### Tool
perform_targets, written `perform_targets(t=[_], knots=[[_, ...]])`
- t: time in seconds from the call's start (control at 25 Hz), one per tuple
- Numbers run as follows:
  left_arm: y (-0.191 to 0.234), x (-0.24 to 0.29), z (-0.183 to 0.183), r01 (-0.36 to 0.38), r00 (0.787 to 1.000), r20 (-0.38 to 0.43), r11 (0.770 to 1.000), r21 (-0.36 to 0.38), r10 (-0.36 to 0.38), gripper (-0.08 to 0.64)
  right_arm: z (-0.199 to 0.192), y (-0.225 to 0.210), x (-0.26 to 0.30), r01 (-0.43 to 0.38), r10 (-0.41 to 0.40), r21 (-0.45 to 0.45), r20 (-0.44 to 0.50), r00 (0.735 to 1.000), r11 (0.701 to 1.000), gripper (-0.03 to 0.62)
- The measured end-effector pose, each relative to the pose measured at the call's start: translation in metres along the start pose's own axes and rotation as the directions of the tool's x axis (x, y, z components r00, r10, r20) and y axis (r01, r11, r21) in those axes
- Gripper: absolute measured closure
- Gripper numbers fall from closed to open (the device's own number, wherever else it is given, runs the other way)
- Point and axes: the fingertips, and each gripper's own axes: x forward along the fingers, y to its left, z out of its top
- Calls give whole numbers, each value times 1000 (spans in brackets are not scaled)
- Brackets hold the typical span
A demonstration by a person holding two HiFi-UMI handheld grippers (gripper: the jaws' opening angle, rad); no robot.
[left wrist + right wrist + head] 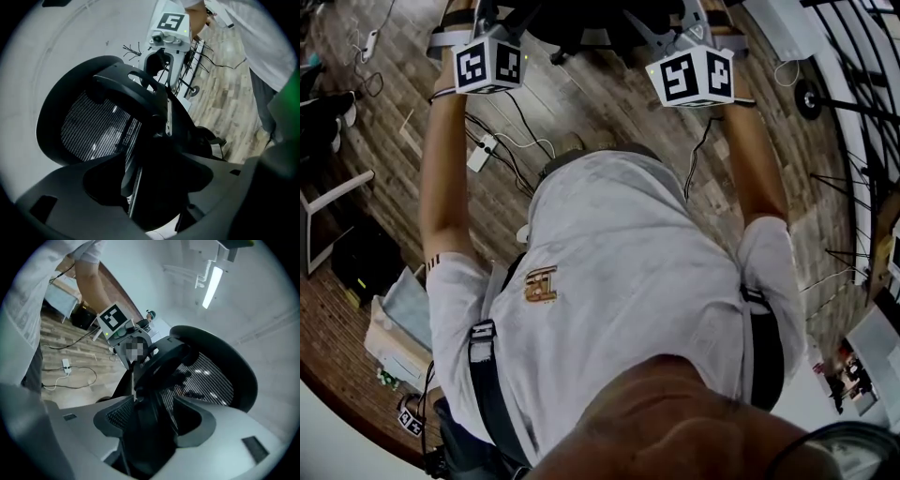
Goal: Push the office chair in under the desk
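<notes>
The black office chair (pixel 581 23) shows only at the top edge of the head view, beyond both outstretched arms. In the left gripper view its mesh back (pixel 93 131) fills the middle. My left gripper (pixel 154 187) is open, its grey jaws spread wide to either side of the chair's dark back frame. My right gripper (pixel 154 427) is open in the same way around the frame, with the mesh back (pixel 211 376) to its right. In the head view only the marker cubes (pixel 487 64) (pixel 694 75) show; the jaws are hidden. No desk is visible.
A white power strip (pixel 481 153) and loose cables lie on the wooden floor ahead of my feet. Boxes and a black case (pixel 366 272) stand at the left. A dark metal rack with a wheel (pixel 811 98) is at the right.
</notes>
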Motion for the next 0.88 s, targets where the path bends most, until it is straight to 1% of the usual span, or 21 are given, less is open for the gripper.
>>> perform_targets(t=[0.12, 0.2, 0.32, 0.48, 0.64, 0.76, 0.88], knots=[[4, 8, -4, -10, 1000, -17, 999, 31, 11, 236, -8, -2, 10, -8, 5, -60, -43, 999, 998, 345], [4, 16, -6, -3, 1000, -30, 999, 52, 5, 236, -15, -3, 17, -17, 10, -101, -69, 998, 995, 342], [3, 21, -6, 8, 999, -45, 997, 79, -5, 235, -19, -3, 18, -22, 10, -146, -81, 997, 989, 339], [6, 25, -5, -5, 999, -48, 997, 80, 9, 235, -19, -2, 17, -40, 26, -162, -91, 996, 986, 339], [7, 37, -9, -1, 998, -61, 996, 94, 7, 235, -34, 1, 26, -75, 49, -179, -147, 988, 981, 336], [7, 43, -10, 2, 997, -72, 994, 106, 6, 235, -48, -1, 36, -66, 18, -237, -199, 980, 969, 333], [9, 42, -10, 2, 997, -75, 994, 109, 6, 235, -52, -4, 43, -50, -19, -297, -224, 974, 954, 333]])
